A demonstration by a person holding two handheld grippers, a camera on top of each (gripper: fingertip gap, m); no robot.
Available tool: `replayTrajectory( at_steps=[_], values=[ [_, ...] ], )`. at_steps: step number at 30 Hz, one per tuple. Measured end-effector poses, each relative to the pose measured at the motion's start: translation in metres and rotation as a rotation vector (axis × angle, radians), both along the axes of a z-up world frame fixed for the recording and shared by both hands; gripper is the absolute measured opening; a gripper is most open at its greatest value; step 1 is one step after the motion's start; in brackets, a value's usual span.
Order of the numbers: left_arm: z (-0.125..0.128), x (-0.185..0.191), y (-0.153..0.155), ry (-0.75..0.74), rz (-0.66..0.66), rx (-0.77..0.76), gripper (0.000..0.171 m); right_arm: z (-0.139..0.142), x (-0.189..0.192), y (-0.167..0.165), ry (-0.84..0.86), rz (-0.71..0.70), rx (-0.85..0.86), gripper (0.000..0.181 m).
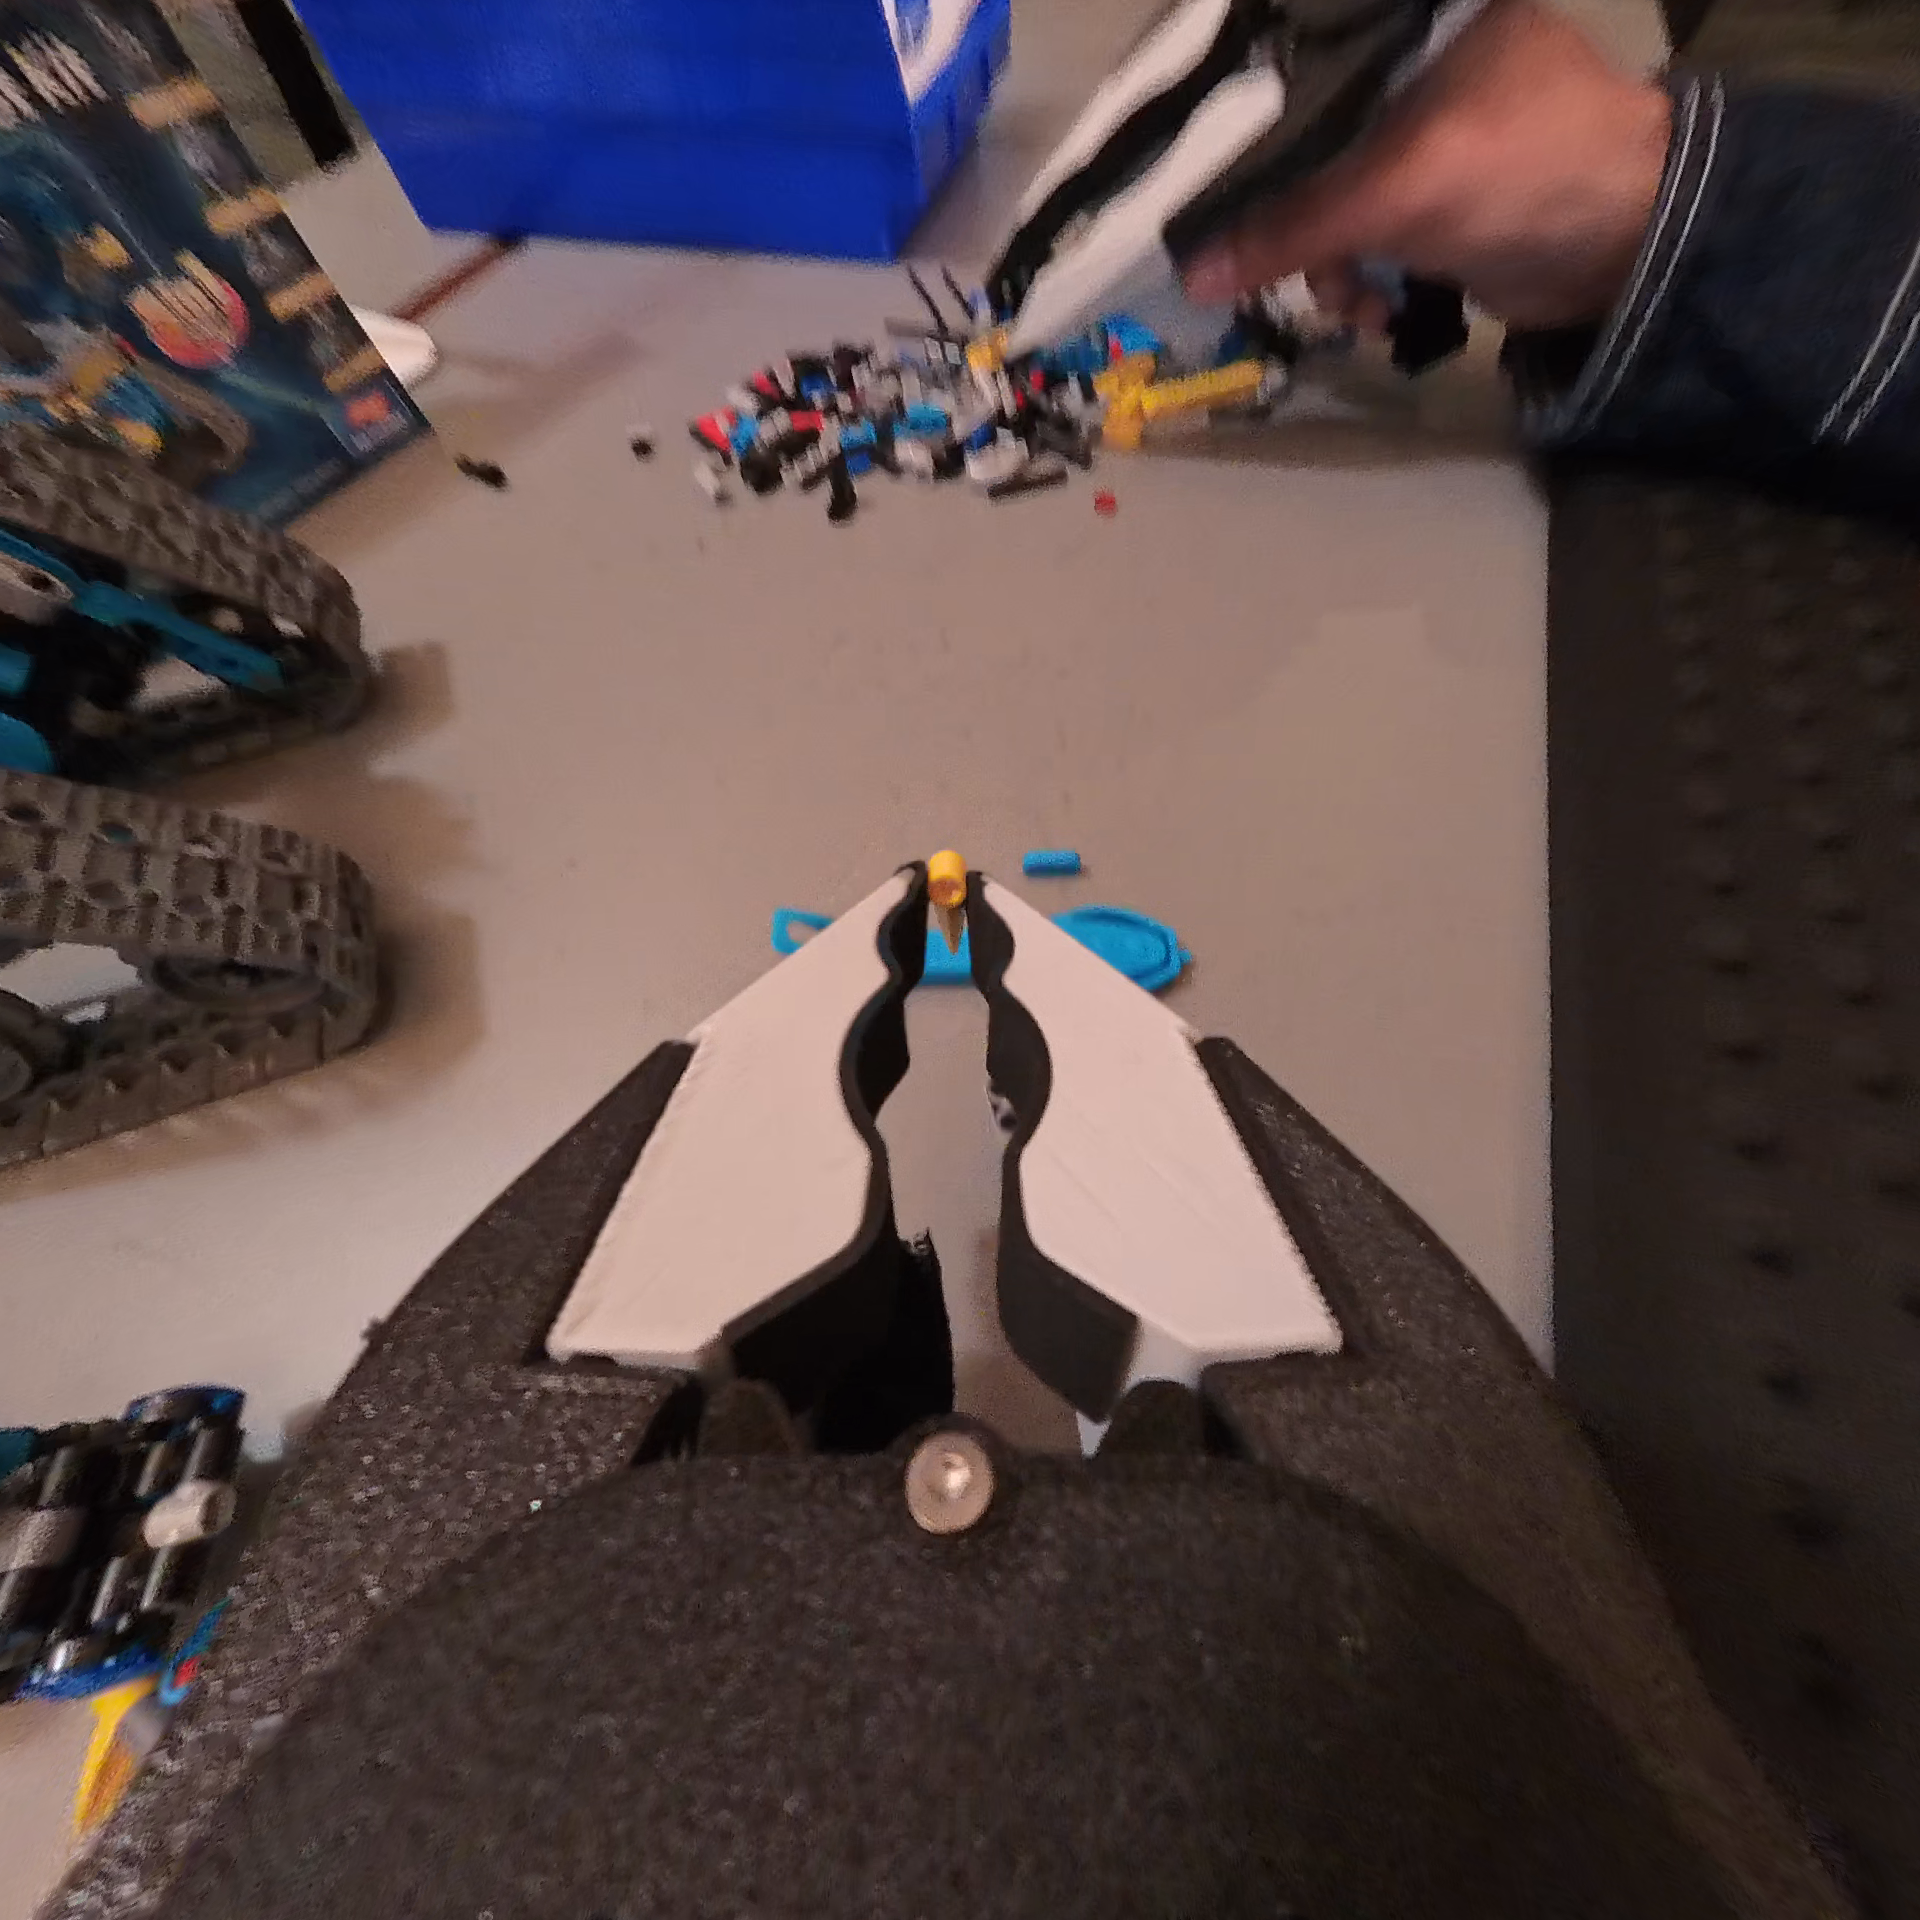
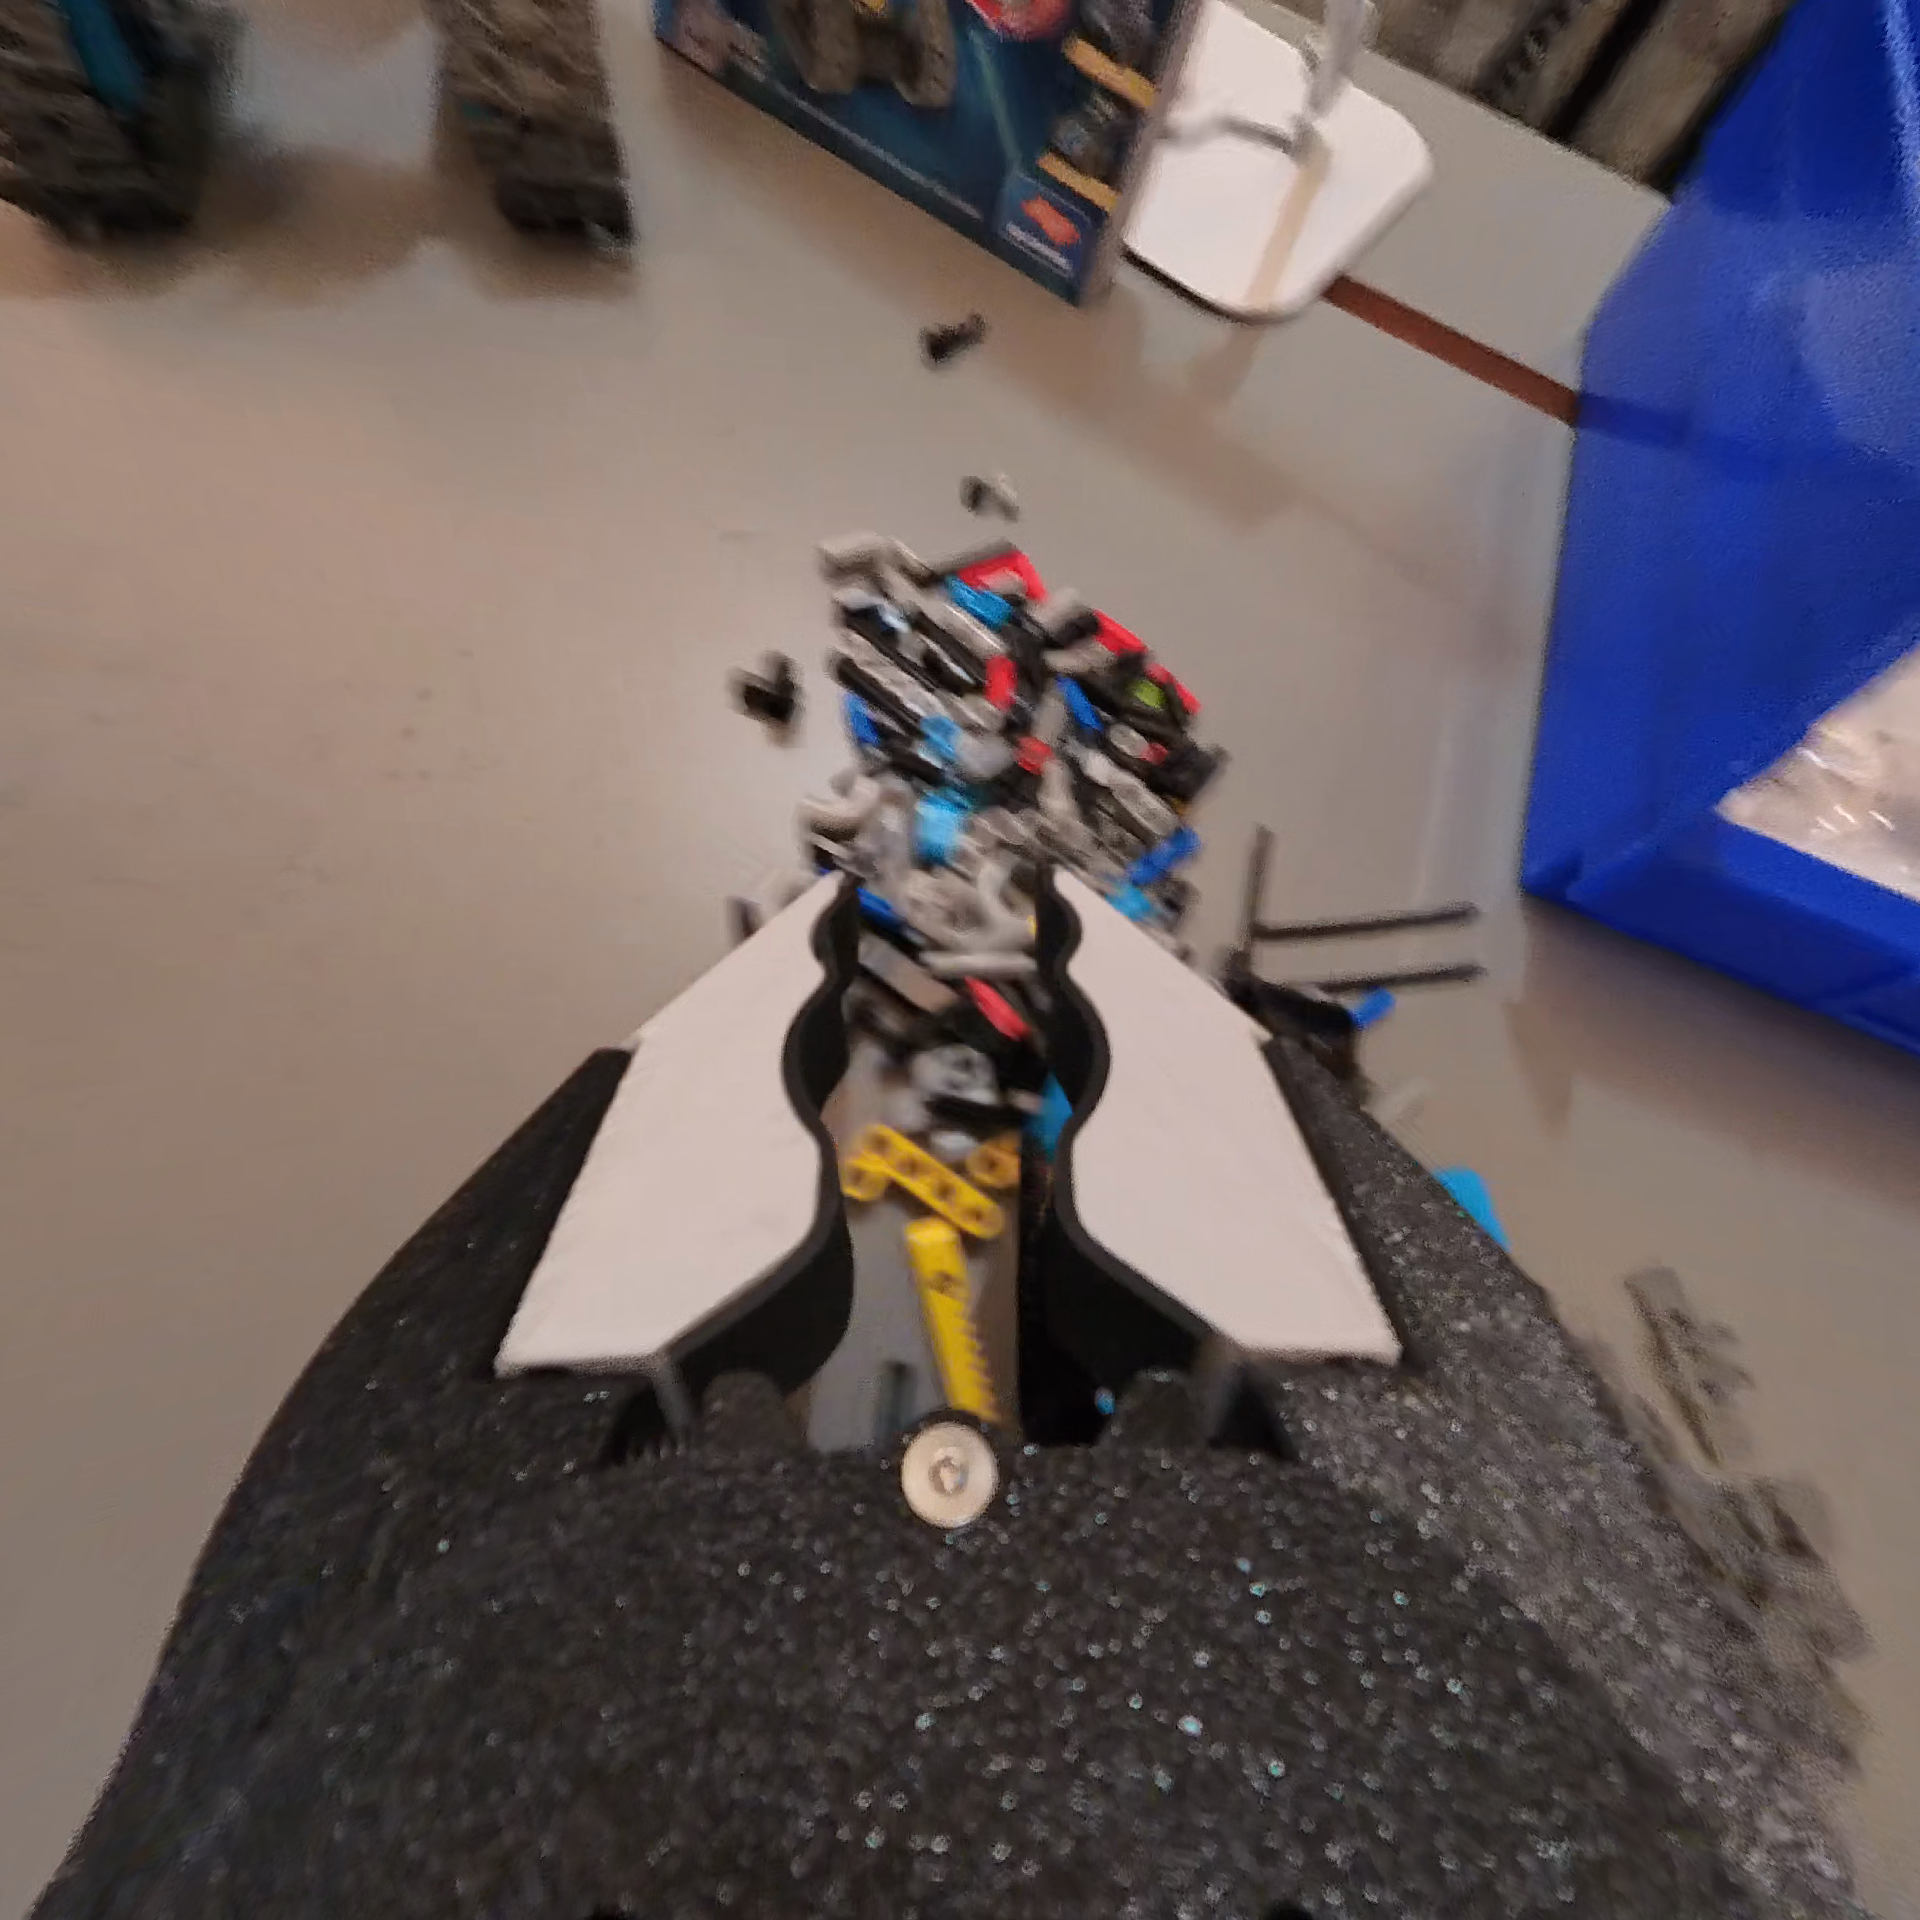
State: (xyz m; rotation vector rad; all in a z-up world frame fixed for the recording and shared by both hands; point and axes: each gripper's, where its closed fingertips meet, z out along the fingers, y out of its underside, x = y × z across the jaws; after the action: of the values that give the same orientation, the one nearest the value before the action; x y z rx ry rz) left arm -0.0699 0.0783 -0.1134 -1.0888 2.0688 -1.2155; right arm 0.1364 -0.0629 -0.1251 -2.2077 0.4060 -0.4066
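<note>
Closest in, left gripper: the left gripper (image 1: 943, 883), white fingers with black wavy pads, has its tips pinched together on a small yellow-orange plastic pin (image 1: 947, 879); the pin's head pokes out past the fingertips and its stem runs back between the pads.
Under the left tips: a flat light-blue plastic piece with a round end (image 1: 1127, 948) lies on the grey tabletop (image 1: 1143, 675), partly hidden by the fingers; a short light-blue peg (image 1: 1050, 862) sits just beside the right fingertip.
Left side: two grey rubber-track assemblies on blue frames (image 1: 177, 935) stand on the table, and a small black and blue wheeled build (image 1: 104, 1538) sits near the lower corner.
Right gripper: the right gripper (image 2: 943, 891) hangs low over a heap of small mixed plastic building parts (image 2: 997, 727), its fingers clearly apart and gripping nothing; blur hides whether the tips touch the heap.
Between the right fingers: yellow perforated beams (image 2: 920, 1169) and a yellow toothed bar (image 2: 951, 1299) lie on the table, inside the gap towards the gripper's body.
Beside the heap: thin black rods (image 2: 1361, 925) lie just to the right.
Farther back: a printed cardboard box (image 2: 935, 125), a white flat stand (image 2: 1278, 208) and a blue plastic bin (image 2: 1766, 520).
From the left view: a hand (image 1: 1455, 177) holds the right gripper over the heap.
</note>
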Motion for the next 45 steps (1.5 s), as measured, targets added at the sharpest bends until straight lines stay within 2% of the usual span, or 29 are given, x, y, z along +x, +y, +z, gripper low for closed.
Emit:
replayTrajectory(
  at_steps=[2,5,8,10,15,19,22,25,26,27,30,32,34,37,39,42,45],
  values=[
    [-0.004,-0.009,0.002,0.024,-0.019,0.039,0.006,0.018,-0.045,0.035,0.029,0.162,0.104,0.031],
    [-0.007,-0.023,0.0,-0.001,-0.042,0.127,0.006,0.033,-0.166,0.089,0.287,0.604,0.262,0.032],
    [-0.01,-0.034,-0.008,0.004,-0.063,0.124,0.006,0.023,-0.226,0.115,0.45,0.746,0.256,0.032],
    [-0.008,-0.039,-0.014,0.009,-0.079,0.086,0.006,0.012,-0.243,0.121,0.364,0.809,0.163,0.03],
    [-0.002,-0.043,-0.026,0.035,-0.127,0.001,0.006,0.018,-0.258,0.125,0.171,0.891,0.181,0.025],
    [-0.018,-0.051,-0.029,0.111,-0.173,0.041,0.006,0.016,-0.269,0.117,-0.06,1.001,0.153,0.013],
    [-0.038,-0.062,-0.031,0.222,-0.227,0.092,0.006,0.0,-0.262,0.115,-0.02,0.973,0.085,0.019],
    [-0.047,-0.063,-0.035,0.246,-0.244,0.148,0.005,-0.007,-0.259,0.115,0.045,0.962,0.054,0.025],
    [-0.045,-0.062,-0.036,0.229,-0.241,0.155,0.008,-0.008,-0.259,0.114,0.056,0.959,0.052,0.024],
    [-0.041,-0.062,-0.037,0.22,-0.24,0.131,0.021,-0.009,-0.26,0.113,0.07,0.961,0.049,0.024],
    [-0.014,-0.057,-0.029,0.166,-0.19,-0.028,0.028,-0.013,-0.262,0.111,0.09,0.968,0.031,0.021],
    [-0.009,-0.043,-0.006,0.136,-0.078,-0.027,0.028,-0.018,-0.266,0.11,0.096,0.985,0.004,0.021],
    [-0.019,-0.033,0.011,0.159,0.01,0.019,0.027,-0.023,-0.27,0.113,0.093,0.988,-0.026,0.022],
    [-0.037,-0.029,0.007,0.238,0.006,0.056,0.027,-0.036,-0.272,0.115,0.089,0.993,-0.105,0.02],
    [-0.046,-0.025,0.006,0.278,0.007,0.095,0.024,-0.037,-0.27,0.116,0.093,0.977,-0.105,0.007],
    [-0.048,-0.024,0.008,0.312,0.026,0.072,0.006,-0.037,-0.27,0.115,0.153,0.969,-0.105,0.006],
    [-0.044,-0.029,0.015,0.333,0.071,-0.014,0.006,-0.034,-0.265,0.115,0.072,0.952,-0.105,0.005]
  ],
)
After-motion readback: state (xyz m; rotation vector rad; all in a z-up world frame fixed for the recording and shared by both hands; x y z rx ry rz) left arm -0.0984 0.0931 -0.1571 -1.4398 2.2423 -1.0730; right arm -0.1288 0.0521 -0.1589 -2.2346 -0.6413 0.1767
